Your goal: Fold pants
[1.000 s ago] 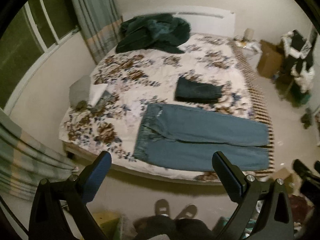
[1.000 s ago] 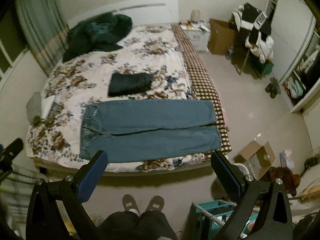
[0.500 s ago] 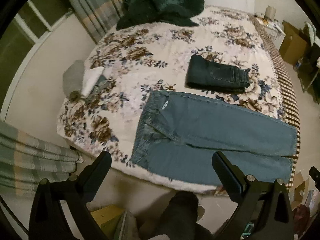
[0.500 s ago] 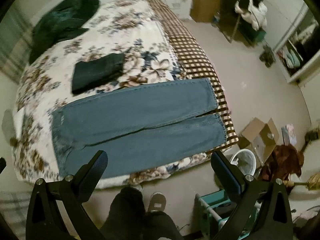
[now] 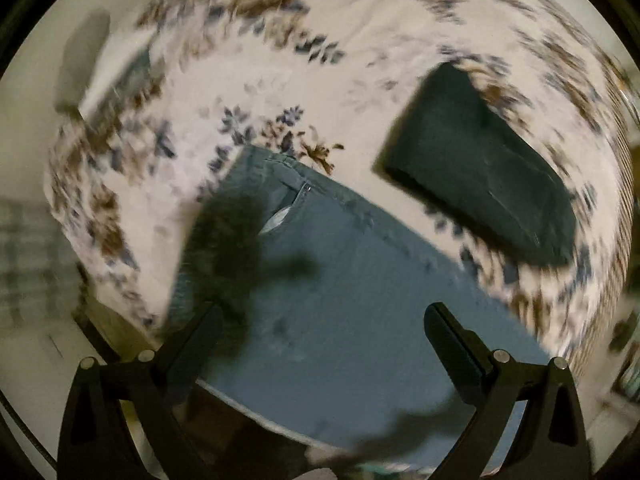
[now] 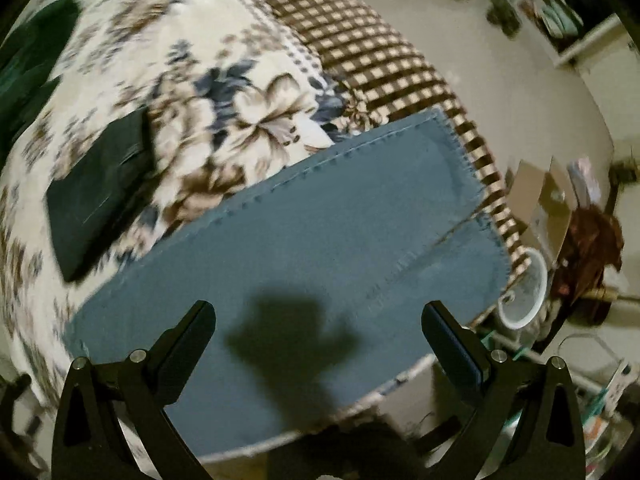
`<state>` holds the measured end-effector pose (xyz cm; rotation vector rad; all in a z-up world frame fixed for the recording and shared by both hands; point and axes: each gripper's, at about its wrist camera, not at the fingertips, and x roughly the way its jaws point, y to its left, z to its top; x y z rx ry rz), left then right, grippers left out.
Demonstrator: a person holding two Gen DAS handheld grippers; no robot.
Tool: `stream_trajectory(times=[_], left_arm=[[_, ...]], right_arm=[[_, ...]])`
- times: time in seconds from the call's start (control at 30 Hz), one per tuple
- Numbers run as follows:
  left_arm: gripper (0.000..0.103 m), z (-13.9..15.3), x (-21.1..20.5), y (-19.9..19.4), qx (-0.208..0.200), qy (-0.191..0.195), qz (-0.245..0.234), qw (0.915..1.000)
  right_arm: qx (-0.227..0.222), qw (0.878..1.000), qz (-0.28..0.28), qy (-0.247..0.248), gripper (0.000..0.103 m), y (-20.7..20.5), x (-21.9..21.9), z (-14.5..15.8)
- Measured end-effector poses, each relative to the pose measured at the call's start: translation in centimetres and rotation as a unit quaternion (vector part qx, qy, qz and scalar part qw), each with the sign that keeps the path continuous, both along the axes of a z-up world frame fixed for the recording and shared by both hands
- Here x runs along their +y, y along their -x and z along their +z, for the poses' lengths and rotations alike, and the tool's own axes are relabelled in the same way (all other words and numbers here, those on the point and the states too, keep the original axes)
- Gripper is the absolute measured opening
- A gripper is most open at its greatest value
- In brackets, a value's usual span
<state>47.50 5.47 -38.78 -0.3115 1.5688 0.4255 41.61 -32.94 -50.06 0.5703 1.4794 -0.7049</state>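
Observation:
Blue jeans (image 5: 340, 304) lie spread flat across the near edge of the flowered bed (image 5: 280, 72). The left wrist view shows their waist end with the zipper. The right wrist view shows the leg ends (image 6: 320, 232) near the bed's right side. My left gripper (image 5: 324, 328) is open and empty, just above the waist area. My right gripper (image 6: 320, 328) is open and empty, above the lower legs. Both cast shadows on the denim. Both views are blurred by motion.
A folded dark pair of pants (image 5: 480, 168) lies on the bed beyond the jeans, also in the right wrist view (image 6: 100, 188). A checked blanket edge (image 6: 380, 64), a cardboard box (image 6: 548, 204) and a white bucket (image 6: 524, 296) are at the right on the floor.
Both grippers have moved forward and down toward the bed, so the jeans now fill the views. The left went to the waist end, the right to the leg end. Both stay open.

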Motion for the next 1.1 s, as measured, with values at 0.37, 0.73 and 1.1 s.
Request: stream_trajectory(times=[0.37, 0.73, 1.1], left_arm=[[0.103, -16.1, 6.5, -7.7, 0.082, 0.027, 0.165, 0.9825], [0.02, -14.0, 6.5, -5.6, -0.033, 0.007, 0.151, 0.988], [0.011, -6.0, 10.2, 4.6, -0.136, 0.043, 0.121, 0.9824]], right_arm=[[0.043, 0.988, -0.142, -0.033, 0.103, -4.4, -10.6, -14.2], [0.011, 0.982, -0.185, -0.046, 0.044, -4.5, -13.5, -17.9], [-0.085, 0.985, -0.14, -0.055, 0.006, 2.8, -11.1, -10.8]])
